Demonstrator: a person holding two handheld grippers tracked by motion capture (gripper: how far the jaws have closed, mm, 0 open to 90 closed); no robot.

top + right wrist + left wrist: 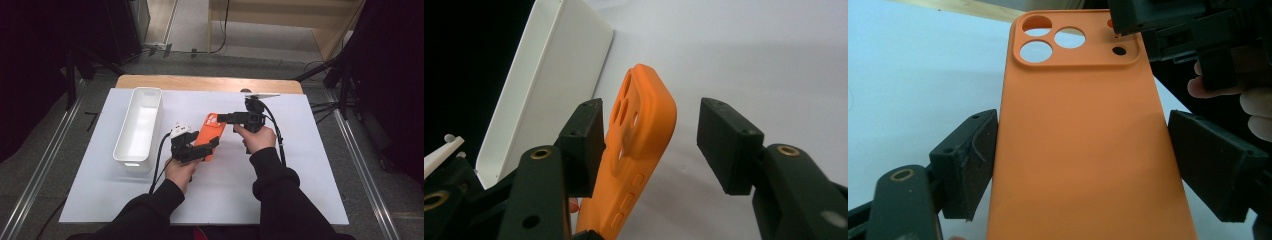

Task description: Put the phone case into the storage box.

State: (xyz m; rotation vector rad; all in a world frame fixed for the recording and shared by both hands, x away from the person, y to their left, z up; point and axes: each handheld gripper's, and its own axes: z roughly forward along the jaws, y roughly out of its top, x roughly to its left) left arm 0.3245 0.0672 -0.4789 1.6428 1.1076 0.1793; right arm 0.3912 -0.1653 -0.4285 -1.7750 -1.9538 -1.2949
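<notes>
Left gripper point(192, 149): nearest the person, at mid worktop. In the left gripper view its jaws stand either side of the orange phone case point(1083, 150); the left pad touches the case's side edge, the right pad appears to meet the other edge, so it looks to be pinching the case across its width.
Phone case, place: held off the white worktop sheet point(300, 165), between the two grippers, right of the white bin point(140, 125).
Phone case, long axis: runs from the left gripper away toward the far edge of the worktop, tilted a little to the right.
Phone case, pointing: camera-cutout end is the far end; its back faces up.
Right gripper point(651, 145): jaws spread around the cutout end, one jaw close to the case's back, the other well apart from it.
Risk, slip: the left grip sits on the thin soft edges, so the case may bow or twist out if squeezed harder.
Risk, handover: if the right jaws close off-centre on the rounded corner, the case could pivot and drop to the sheet.
Bin: open-topped, nothing visible inside, near the left edge of the worktop.
</notes>
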